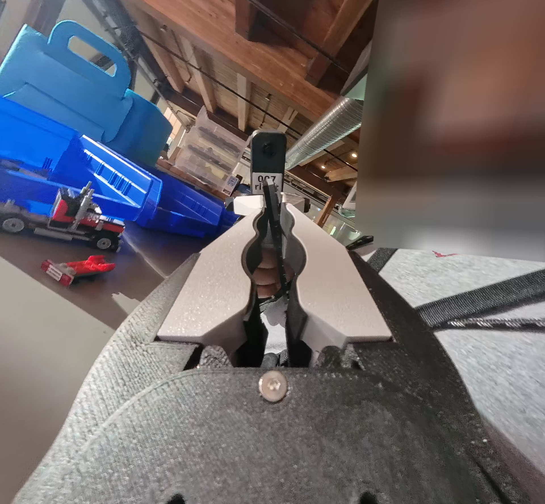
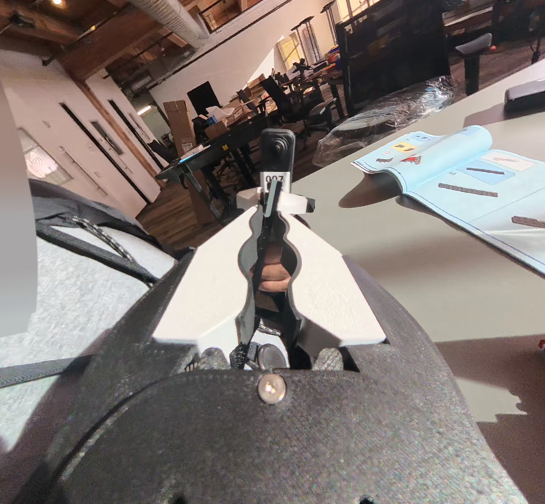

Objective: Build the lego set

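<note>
My left gripper [image 1: 272, 209] is shut on a thin black Lego plate [image 1: 275, 224], seen edge-on, which sticks out past the tips. My right gripper [image 2: 269, 209] is shut on a thin black plate [image 2: 270, 199] too, also edge-on. The two grippers point at each other, tip to tip, held above the table. The right gripper [image 1: 268, 153] faces the left wrist view and the left gripper [image 2: 278, 150] faces the right wrist view. I cannot tell if both hold one plate or two joined ones. A red, black and grey Lego truck [image 1: 62, 221] stands on the table, with a red sub-assembly [image 1: 76, 268] lying in front of it.
Blue plastic bins [image 1: 118, 177] and a light-blue carton with a handle [image 1: 73, 76] stand behind the truck. An open instruction booklet [image 2: 460, 183] lies on the grey table [image 2: 383, 253], with a dark flat object [image 2: 525, 96] beyond it. The person's grey top with black straps [image 1: 472, 327] is close by. My two grippers' fingertips are within a few centimetres of each other.
</note>
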Tool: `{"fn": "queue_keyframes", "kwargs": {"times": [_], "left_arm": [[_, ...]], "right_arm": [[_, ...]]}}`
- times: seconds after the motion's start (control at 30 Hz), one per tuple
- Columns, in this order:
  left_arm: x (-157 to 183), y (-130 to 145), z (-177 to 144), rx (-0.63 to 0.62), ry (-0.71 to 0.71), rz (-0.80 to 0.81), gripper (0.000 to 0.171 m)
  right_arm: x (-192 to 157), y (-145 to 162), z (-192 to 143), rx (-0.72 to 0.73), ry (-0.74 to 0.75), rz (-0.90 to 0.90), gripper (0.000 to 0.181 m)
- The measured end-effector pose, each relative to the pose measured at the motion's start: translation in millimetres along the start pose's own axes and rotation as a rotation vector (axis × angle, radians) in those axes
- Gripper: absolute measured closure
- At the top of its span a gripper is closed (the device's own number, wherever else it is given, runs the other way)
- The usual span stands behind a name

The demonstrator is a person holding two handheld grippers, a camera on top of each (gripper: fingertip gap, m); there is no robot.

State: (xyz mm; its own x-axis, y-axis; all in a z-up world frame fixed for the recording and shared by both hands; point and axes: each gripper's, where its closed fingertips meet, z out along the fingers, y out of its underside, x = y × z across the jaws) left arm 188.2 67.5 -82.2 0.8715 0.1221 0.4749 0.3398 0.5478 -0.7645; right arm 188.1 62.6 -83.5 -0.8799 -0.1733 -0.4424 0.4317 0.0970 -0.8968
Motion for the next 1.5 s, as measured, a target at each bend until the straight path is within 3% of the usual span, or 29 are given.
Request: {"fn": "queue_keyframes", "kwargs": {"times": [0.2,0.3,0.47,0.67,0.77,0.87,1.0,1.2,1.3,1.37,1.5], "left_arm": [[-37,-7,-6,0.099,-0.179,-0.247,0.163],[-49,-5,-6,0.12,-0.235,-0.317,0.163],[-56,-6,-4,0.158,-0.236,-0.377,0.162],[-64,-1,-5,0.134,-0.278,-0.406,0.162],[-76,16,-7,-0.007,-0.401,-0.382,0.161],[-94,34,-18,-0.223,-0.582,-0.262,0.141],[-114,24,-36,-0.323,-0.69,-0.138,0.125],[-153,-16,-45,-0.444,-0.748,0.082,0.107],[-181,-36,-42,-0.586,-0.759,0.308,0.095],[-202,-43,-39,-0.702,-0.751,0.38,0.084],[-239,-51,-23,-0.892,-0.665,0.495,0.07]], "right_arm": [[45,14,-17,-0.056,0.152,0.041,0.154],[46,27,-14,-0.109,0.133,0.09,0.153],[39,28,-9,-0.057,0.017,0.235,0.167],[47,35,-9,-0.073,0.02,0.274,0.175],[56,51,-12,-0.173,0.055,0.266,0.176],[70,67,-20,-0.273,0.113,0.256,0.177],[93,83,-35,-0.402,0.207,0.193,0.177],[117,97,-47,-0.584,0.287,0.058,0.176],[126,95,-51,-0.619,0.313,0.005,0.171],[131,91,-54,-0.641,0.335,-0.059,0.156],[134,72,-48,-0.6,0.317,-0.168,0.152]]}}
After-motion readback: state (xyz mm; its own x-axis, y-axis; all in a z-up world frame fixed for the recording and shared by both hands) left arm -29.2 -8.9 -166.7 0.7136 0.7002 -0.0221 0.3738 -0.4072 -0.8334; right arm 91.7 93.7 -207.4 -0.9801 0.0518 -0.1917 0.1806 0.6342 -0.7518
